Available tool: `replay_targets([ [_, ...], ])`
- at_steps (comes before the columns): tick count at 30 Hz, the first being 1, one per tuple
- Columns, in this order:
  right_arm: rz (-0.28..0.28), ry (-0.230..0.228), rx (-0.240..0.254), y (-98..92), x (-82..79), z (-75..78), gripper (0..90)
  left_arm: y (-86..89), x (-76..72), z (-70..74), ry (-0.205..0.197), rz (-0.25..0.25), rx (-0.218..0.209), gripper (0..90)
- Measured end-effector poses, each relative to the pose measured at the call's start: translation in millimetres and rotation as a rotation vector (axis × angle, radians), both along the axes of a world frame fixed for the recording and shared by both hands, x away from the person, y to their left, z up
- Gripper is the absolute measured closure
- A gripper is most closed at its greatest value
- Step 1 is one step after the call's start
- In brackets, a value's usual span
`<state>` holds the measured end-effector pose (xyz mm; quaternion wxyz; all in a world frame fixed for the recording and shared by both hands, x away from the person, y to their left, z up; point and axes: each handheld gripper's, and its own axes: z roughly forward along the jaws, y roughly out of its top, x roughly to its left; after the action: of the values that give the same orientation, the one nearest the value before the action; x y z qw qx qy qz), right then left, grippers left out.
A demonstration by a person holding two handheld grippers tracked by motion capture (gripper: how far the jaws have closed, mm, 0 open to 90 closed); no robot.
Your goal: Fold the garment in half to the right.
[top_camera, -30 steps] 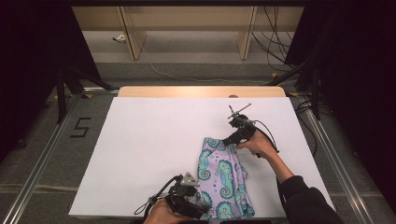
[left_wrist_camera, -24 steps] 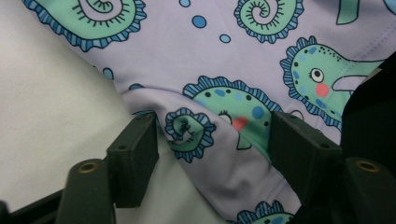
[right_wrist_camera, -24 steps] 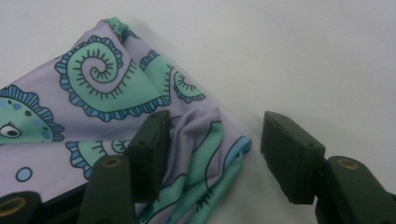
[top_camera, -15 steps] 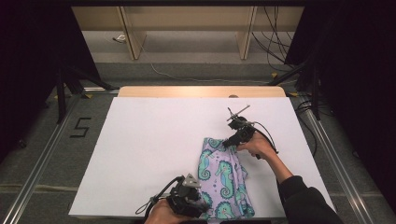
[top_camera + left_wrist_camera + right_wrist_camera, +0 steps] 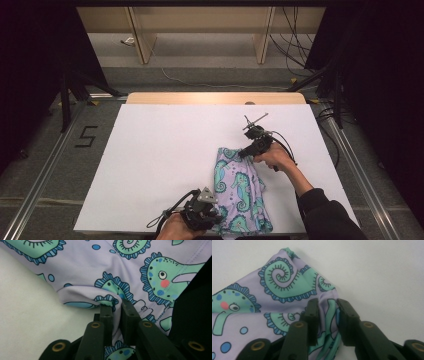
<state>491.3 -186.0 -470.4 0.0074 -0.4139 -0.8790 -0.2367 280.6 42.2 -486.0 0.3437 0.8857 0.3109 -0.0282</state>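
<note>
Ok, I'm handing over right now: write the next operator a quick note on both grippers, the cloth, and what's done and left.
Left gripper: jaws have just been closing and now pinch a fold at the near end of the seahorse-print cloth.
Right gripper: jaws have just been closing too, with a bunch of fabric at the cloth's far corner clamped between them.
Cloth: lies rumpled and partly folded on the white table, right of centre, near the front edge.
Done: both ends gripped.
Left: probably lift and spread or fold it; nothing is raised off the table yet. Check that both pinches hold before pulling.
</note>
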Motion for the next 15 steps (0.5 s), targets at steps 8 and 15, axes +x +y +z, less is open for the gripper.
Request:
replay_targets([
  [8,0.005,-0.01,0.014,-0.1,-0.4,1.0,79.4,1.2,0.1,0.7,-0.017,-0.009,-0.006,82.8],
  [15,0.008,-0.034,0.024,2.3,-0.8,1.8,80.1,3.8,1.3,1.9,-0.025,-0.008,-0.004,83.1],
])
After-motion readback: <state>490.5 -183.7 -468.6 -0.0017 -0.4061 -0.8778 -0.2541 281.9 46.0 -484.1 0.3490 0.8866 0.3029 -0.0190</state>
